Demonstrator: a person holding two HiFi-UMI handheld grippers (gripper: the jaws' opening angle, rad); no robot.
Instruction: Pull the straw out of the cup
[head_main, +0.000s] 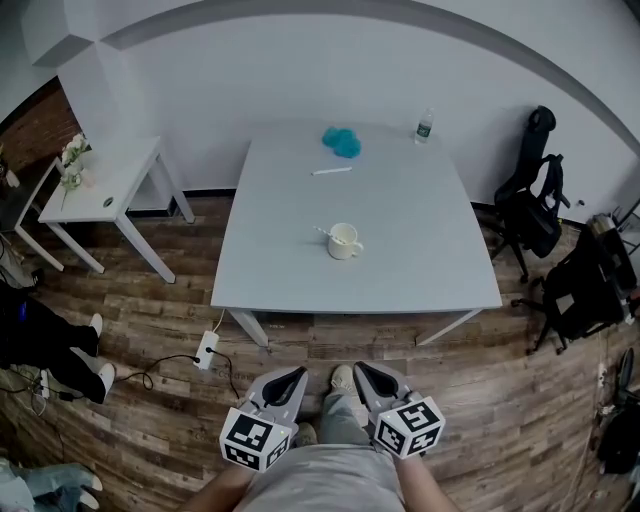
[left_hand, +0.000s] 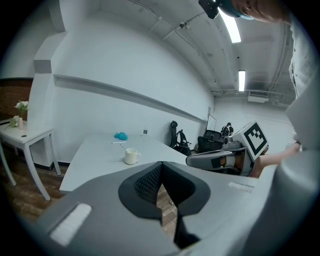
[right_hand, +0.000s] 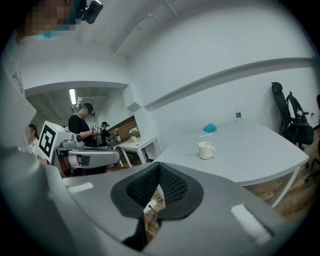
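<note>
A white cup (head_main: 344, 241) stands near the middle of the grey table (head_main: 420, 260), with a straw (head_main: 325, 233) leaning out of it to the left. Both gripper views show the cup (left_hand: 131, 156) (right_hand: 205, 150) far ahead, its straw (right_hand: 192, 141) slanting up. My left gripper (head_main: 297, 375) and right gripper (head_main: 362, 370) are held low over the floor, well short of the table's near edge. The left gripper's jaws (left_hand: 161, 164) are shut with nothing between them. The right gripper (right_hand: 159, 166) is likewise shut and empty.
A second straw (head_main: 331, 171), a blue object (head_main: 342, 142) and a water bottle (head_main: 424, 126) lie at the table's far side. A small white side table (head_main: 100, 185) stands left, office chairs (head_main: 530, 200) right. A power strip (head_main: 206, 349) lies on the floor. People stand at the left.
</note>
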